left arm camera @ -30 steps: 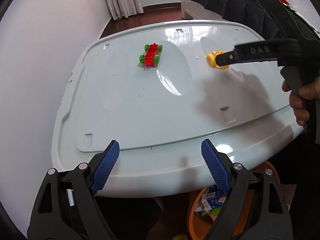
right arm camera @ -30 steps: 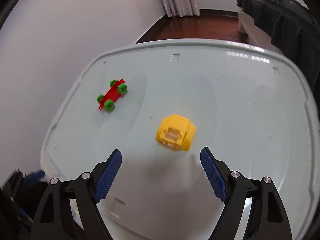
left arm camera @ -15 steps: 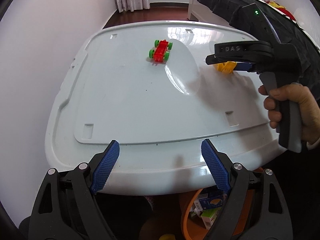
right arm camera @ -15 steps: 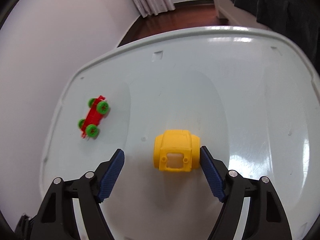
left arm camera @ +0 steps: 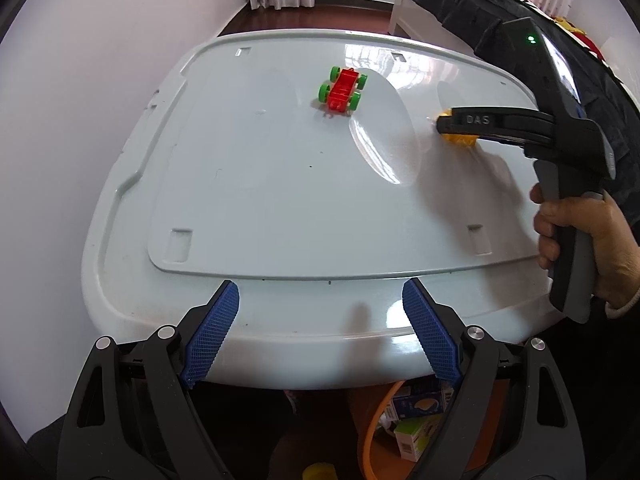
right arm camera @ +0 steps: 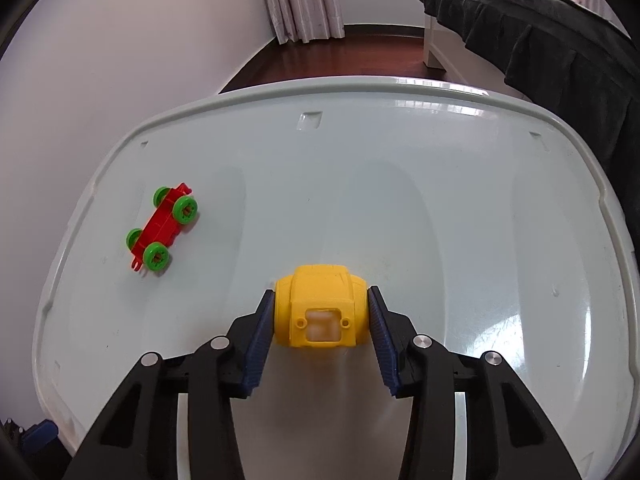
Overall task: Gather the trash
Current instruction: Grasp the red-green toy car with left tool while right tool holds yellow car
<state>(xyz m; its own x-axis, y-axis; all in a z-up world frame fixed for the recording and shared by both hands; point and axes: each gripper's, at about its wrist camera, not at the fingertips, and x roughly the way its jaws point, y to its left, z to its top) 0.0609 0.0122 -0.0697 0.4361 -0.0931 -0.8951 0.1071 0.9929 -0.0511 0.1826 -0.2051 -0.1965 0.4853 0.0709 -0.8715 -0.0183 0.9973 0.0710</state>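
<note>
Right gripper (right arm camera: 320, 312): it is pointing steeply down at the pale table top (right arm camera: 460, 220); its jaws have just been closing and the blue pads (right arm camera: 259, 336) are now pressing on both sides of the yellow toy shell (right arm camera: 320, 308), which is sitting on the table top near its middle.
Right hand (left arm camera: 580, 240): it is wrapping the grey handle at the right edge of the table top; only the fingers and a bit of cuff are showing.
Left gripper (left arm camera: 320, 332): it is hanging over the near edge of the table top, jaws standing wide, nothing between them.
Red toy chassis (right arm camera: 162, 229): it is lying on the table top with green wheels, well apart from the yellow toy shell, toward the left far side.
Hard to see: in the left wrist view the yellow toy shell is mostly hidden behind the right gripper's black finger.
Orange bin (left arm camera: 384, 420): it is standing below the near edge of the table top, cut off by the left gripper; small cartons (left arm camera: 416, 432) are lying inside, their print too small to read.
</note>
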